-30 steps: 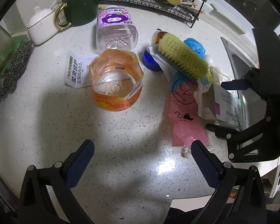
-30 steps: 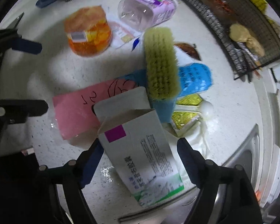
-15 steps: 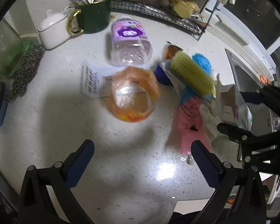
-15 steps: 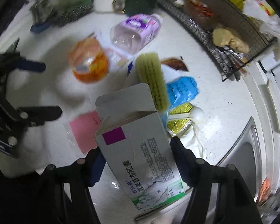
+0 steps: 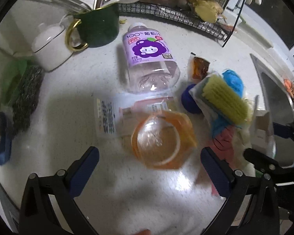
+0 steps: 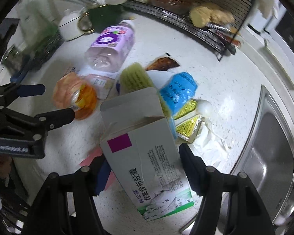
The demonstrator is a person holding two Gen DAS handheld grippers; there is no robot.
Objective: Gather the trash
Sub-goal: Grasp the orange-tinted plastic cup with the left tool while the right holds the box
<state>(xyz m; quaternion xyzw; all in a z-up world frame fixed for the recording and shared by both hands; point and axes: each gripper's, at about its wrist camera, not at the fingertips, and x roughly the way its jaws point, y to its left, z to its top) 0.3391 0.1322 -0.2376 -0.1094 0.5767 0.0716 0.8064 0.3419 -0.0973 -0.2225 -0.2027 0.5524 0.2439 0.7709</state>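
The right gripper (image 6: 145, 168) has its jaws pressed against a white cardboard medicine box (image 6: 147, 156), its top flap open; what is inside cannot be told. The left gripper (image 5: 149, 162) hangs wide open, holding nothing, above an orange clear plastic cup (image 5: 162, 139) that looks empty. Farther on the white speckled countertop (image 5: 68, 90) lies a purple-labelled clear plastic bottle (image 5: 147, 58). Only the right view shows yellow sachets (image 6: 188, 119) toward the steel sink (image 6: 270, 148).

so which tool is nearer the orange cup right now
Left. The left tool is open with the orange cup just ahead of its tips. The right tool is off to the side, shut on the white box.
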